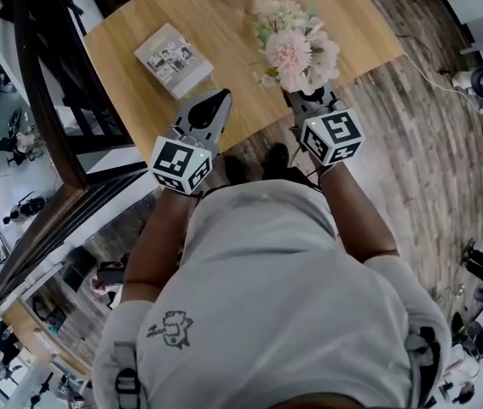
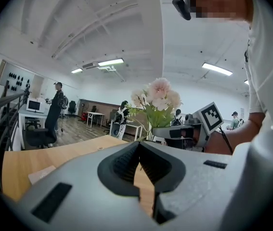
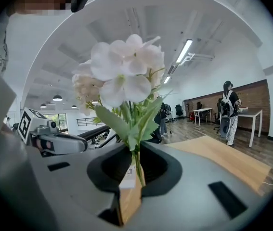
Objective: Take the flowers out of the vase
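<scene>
A bunch of white and pale pink flowers [image 1: 296,48] hangs over the wooden table [image 1: 224,24], clear of the small pinkish vase [image 1: 255,0] at the far edge. My right gripper [image 1: 305,99] is shut on the green stem [image 3: 137,166], where a white tag hangs; the blossoms [image 3: 122,76] rise above the jaws. My left gripper [image 1: 220,100] is beside it to the left, over the table's near edge. Its jaws [image 2: 139,146] are shut with nothing between them. From the left gripper view the flowers [image 2: 158,97] and the right gripper [image 2: 175,131] stand to the right.
A book or magazine [image 1: 173,60] lies on the table's left part. A dark stair railing [image 1: 54,100] runs along the left of the table. Wooden floor [image 1: 428,143] lies to the right. People stand among desks in the background [image 2: 54,109].
</scene>
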Motion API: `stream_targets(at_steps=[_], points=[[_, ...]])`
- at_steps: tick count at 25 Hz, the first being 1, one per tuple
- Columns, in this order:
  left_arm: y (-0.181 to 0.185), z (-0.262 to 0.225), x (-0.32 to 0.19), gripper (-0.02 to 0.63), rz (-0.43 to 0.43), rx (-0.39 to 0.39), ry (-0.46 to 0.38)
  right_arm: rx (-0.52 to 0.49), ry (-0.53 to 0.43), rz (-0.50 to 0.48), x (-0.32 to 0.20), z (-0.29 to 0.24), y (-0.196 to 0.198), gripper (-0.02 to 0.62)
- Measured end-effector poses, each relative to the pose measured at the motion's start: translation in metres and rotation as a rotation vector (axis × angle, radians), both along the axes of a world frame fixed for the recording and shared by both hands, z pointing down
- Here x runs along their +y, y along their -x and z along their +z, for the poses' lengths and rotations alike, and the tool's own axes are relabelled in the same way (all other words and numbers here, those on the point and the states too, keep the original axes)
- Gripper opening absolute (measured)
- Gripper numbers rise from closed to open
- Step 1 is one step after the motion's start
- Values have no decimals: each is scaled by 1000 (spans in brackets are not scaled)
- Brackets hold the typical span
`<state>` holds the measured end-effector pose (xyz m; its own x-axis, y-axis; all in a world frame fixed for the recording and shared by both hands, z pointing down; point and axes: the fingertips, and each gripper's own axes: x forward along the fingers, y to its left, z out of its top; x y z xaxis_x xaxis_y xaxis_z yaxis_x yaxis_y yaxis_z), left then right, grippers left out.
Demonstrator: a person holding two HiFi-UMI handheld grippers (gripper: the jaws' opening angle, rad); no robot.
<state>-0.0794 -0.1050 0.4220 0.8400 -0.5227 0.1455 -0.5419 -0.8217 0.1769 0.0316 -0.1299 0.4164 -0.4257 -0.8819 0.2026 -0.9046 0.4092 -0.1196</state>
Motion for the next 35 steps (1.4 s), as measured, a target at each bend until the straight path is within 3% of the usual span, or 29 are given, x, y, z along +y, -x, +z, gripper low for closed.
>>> stream_targets(at_steps=[8,22,28,35], points=[[-19,-8,40,5,-63,-3,-14,14,-15,-62,43,-11,-30,54],[-82,-21,132,5,-248,-9,-33,18,1,-293,130,-9,-87,53],[-76,-21,162,5,-272,-16,-44,9,-5,-330,159,-10,-87,54],[-51,-26,197,5,-226,-8,-44,-10,-26,-334,200,-13,-59,54]])
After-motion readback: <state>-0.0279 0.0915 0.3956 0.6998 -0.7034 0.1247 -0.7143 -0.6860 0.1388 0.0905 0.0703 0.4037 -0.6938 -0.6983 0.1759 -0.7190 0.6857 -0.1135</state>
